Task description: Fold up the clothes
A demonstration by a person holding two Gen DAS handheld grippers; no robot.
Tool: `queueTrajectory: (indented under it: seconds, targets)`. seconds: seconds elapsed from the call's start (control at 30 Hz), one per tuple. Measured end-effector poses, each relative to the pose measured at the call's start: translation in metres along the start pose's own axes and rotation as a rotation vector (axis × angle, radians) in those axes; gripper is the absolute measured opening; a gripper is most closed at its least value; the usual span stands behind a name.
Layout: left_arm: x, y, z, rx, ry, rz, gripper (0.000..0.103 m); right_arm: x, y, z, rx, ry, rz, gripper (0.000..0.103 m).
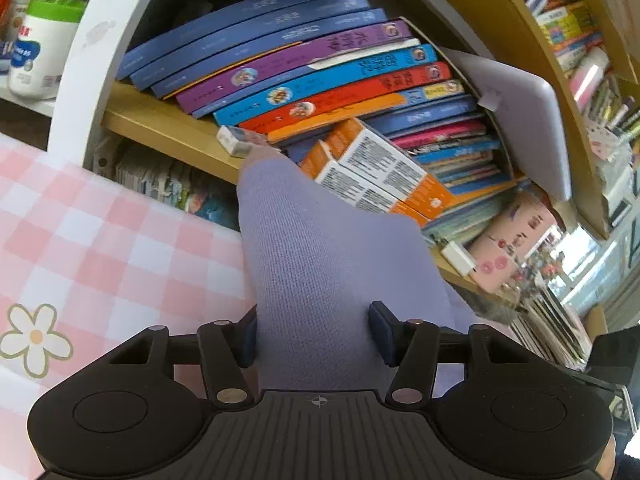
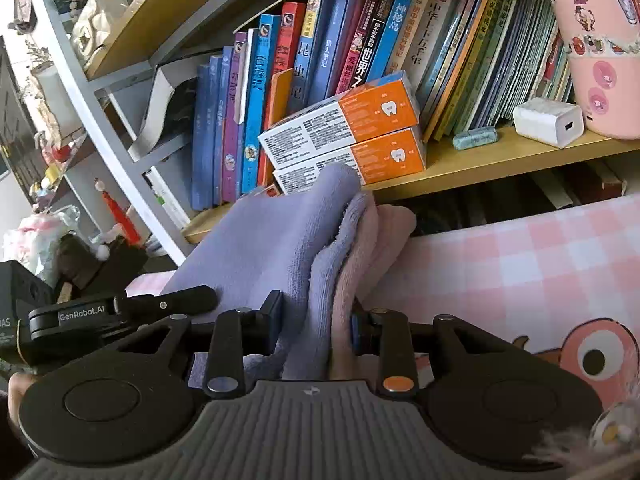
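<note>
Lilac knit cloth (image 1: 320, 260), held over pink checked tablecloth (image 1: 100, 232).
Shelf (image 2: 480, 160): books (image 2: 320, 60), two orange boxes (image 2: 380, 136). Left gripper (image 1: 316, 336) and right gripper (image 2: 316, 320) both clamp the cloth.

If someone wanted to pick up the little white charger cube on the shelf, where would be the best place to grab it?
Grip the white charger cube across its two flat side faces, coming in from the front over the open edge of the wooden shelf. It sits upright with books behind it and the pink bottle close on its right, so the front is probably the only free approach. Both tongs currently hold cloth.
</note>
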State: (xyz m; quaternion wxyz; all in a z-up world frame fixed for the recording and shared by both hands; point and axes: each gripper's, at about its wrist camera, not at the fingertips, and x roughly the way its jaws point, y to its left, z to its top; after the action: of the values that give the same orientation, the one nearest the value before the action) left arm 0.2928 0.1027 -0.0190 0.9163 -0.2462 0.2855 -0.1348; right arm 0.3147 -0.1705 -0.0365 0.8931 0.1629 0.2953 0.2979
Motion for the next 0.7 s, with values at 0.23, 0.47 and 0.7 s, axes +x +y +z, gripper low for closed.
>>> queueTrajectory:
  seconds: [0.23,0.47,0.7]
  targets:
    - [-0.04,-0.021,0.002,0.151,-0.129,0.111,0.076,-0.022,0.025,-0.004,-0.137,-0.052,-0.115,0.054]
    - [-0.109,-0.056,-0.037,0.258,-0.242,0.165,0.083,-0.077,0.067,-0.039,-0.273,-0.115,-0.168,0.065]
    - [-0.152,-0.085,-0.099,0.366,-0.299,0.271,0.09,-0.12,0.092,-0.092,-0.274,-0.136,-0.239,0.068]
